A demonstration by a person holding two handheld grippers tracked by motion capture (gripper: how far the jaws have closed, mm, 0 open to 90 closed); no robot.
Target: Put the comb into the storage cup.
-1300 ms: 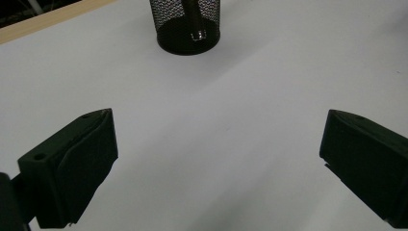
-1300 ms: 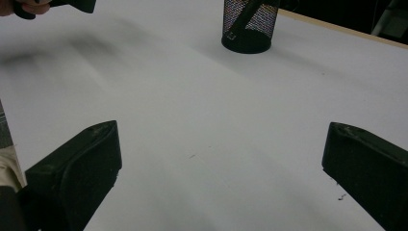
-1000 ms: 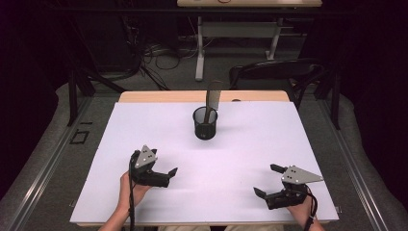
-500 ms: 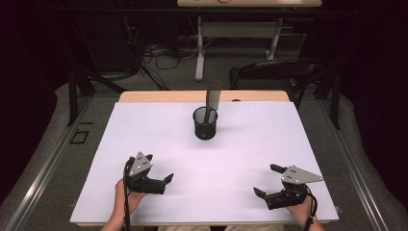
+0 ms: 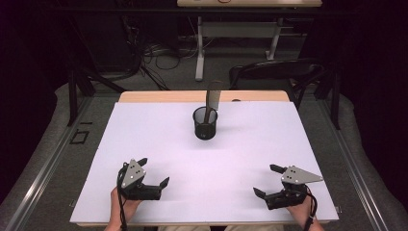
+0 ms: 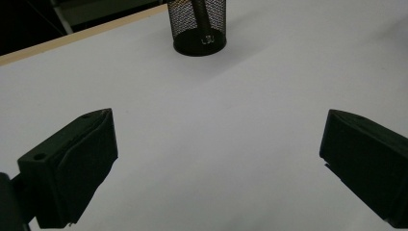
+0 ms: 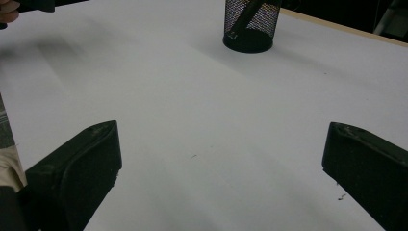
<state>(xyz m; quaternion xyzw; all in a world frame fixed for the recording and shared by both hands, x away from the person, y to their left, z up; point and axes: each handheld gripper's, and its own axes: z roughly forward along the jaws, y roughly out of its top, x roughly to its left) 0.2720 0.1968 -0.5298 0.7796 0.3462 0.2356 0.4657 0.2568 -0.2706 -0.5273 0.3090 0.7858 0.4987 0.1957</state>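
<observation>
Both claws are seen wide open and empty, with nothing held between the jaws. In the high view the left claw (image 5: 154, 172) rests low over the near left part of the desk (image 5: 298, 159), and the right claw (image 5: 268, 181) is placed at the near right part, each carried by a hand at the desk edge.

A black mesh pen cup (image 5: 205, 123) stands upright near the far middle of the white desk, well apart from both claws. A dark flat tool (image 5: 212, 100) leans inside it, and its upper end rises above the rim; what kind of tool it is cannot be told.

If the tool is to be taken out, it is judged that one claw should be brought from above, the jaws set on both flat sides of the upper end. The cup is light, so it may need to be held by the other claw while the tool is lifted along its own lean.
</observation>
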